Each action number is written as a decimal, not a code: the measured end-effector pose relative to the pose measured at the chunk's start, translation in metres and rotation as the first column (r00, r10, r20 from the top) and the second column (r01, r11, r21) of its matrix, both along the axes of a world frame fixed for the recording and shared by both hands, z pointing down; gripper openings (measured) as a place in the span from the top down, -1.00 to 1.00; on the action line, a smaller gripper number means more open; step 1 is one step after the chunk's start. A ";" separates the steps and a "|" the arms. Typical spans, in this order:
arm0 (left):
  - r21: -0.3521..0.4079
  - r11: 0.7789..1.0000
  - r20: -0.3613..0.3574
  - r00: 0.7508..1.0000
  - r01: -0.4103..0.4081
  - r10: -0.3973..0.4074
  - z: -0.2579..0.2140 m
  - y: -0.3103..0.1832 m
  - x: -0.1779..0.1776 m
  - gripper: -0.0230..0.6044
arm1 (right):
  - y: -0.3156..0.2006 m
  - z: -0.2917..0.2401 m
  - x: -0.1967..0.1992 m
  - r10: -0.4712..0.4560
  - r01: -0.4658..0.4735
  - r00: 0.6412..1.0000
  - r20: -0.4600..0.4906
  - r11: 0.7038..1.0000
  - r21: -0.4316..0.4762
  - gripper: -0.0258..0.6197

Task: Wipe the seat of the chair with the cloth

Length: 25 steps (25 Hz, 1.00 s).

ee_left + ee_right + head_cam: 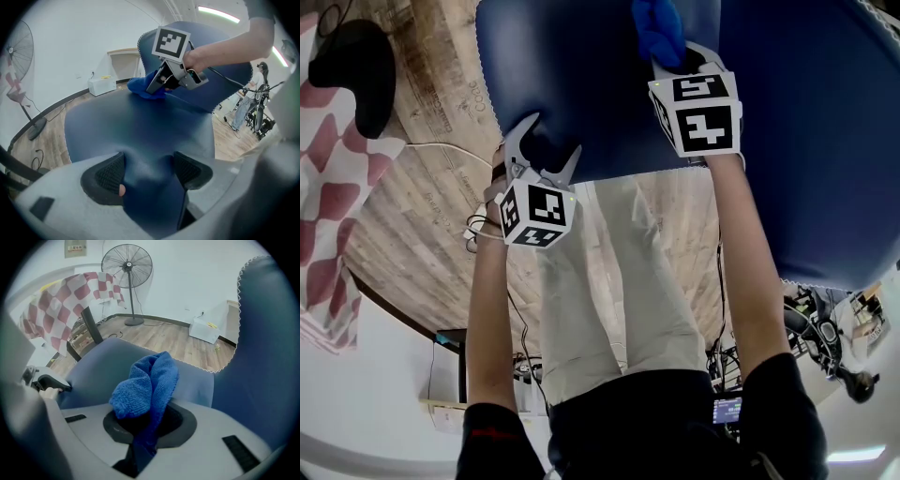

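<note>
The dark blue upholstered seat of the chair point(581, 84) fills the head view from 11 to 3 o'clock, above pale wooden floorboards point(422, 225). The right gripper point(680, 62) sits over the seat at about 1 o'clock. Its jaws are clamped tight on a bright blue terry cloth point(146, 383), which bunches up out of them in a thick fold. In the left gripper view the cloth's free end touches the seat near the padded blue backrest point(225, 77).

The left gripper point(551, 141) is at the seat's front edge, toward 10 o'clock from the head view's centre. Its jaws are spread wide and grip nothing. Its own view shows the blue seat fabric running between and beneath the two black pads point(108, 174); whether they touch it cannot be told.

In the right gripper view, a black standing fan point(127, 266) is at 12 o'clock, a red-and-white checked fabric point(65, 298) at 10 o'clock and a white box point(205, 329) at 2 o'clock by the wall.
</note>
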<state>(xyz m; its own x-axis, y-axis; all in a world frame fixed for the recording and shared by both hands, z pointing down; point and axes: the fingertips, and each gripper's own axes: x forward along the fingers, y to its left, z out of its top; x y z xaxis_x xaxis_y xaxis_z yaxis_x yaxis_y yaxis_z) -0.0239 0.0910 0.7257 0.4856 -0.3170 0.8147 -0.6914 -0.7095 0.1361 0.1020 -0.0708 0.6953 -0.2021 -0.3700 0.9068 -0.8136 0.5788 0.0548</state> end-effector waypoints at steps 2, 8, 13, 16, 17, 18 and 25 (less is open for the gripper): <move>0.001 1.000 0.000 1.000 0.000 0.000 0.000 0.000 0.000 -0.13 | 0.003 0.001 -0.008 -0.014 0.014 1.000 0.016 1.000 -0.013 0.77; 0.004 1.000 -0.002 1.000 0.006 -0.006 -0.001 -0.004 -0.001 -0.13 | 0.011 0.001 -0.050 -0.075 0.081 0.993 0.095 0.995 -0.063 0.77; 0.006 1.000 -0.003 1.000 0.007 -0.007 -0.001 -0.005 0.001 -0.13 | 0.021 0.002 -0.082 -0.124 0.136 0.982 0.142 0.987 -0.084 0.77; 0.009 1.000 -0.005 1.000 0.009 -0.009 0.000 -0.003 -0.001 -0.13 | 0.026 0.004 -0.097 -0.138 0.154 0.977 0.160 0.984 -0.092 0.77; 0.010 1.000 -0.006 1.000 0.009 -0.009 0.000 -0.003 -0.001 -0.13 | 0.028 0.005 -0.102 -0.142 0.159 0.976 0.166 0.983 -0.095 0.77; 0.011 1.000 -0.007 1.000 0.010 -0.010 0.001 -0.003 -0.001 -0.13 | 0.030 0.005 -0.106 -0.146 0.164 0.974 0.172 0.982 -0.097 0.77; 0.020 1.000 -0.011 1.000 0.009 -0.009 0.000 -0.003 0.000 -0.13 | 0.038 0.004 -0.131 -0.179 0.200 0.964 0.196 0.975 -0.097 0.77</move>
<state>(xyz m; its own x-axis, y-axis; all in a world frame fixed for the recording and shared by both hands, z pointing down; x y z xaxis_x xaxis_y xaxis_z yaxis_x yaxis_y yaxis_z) -0.0236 0.0881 0.7255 0.4916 -0.3380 0.8025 -0.6966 -0.7057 0.1294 -0.0288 -0.0324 0.6989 -0.4264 -0.2041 0.8812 -0.6781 0.7169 -0.1621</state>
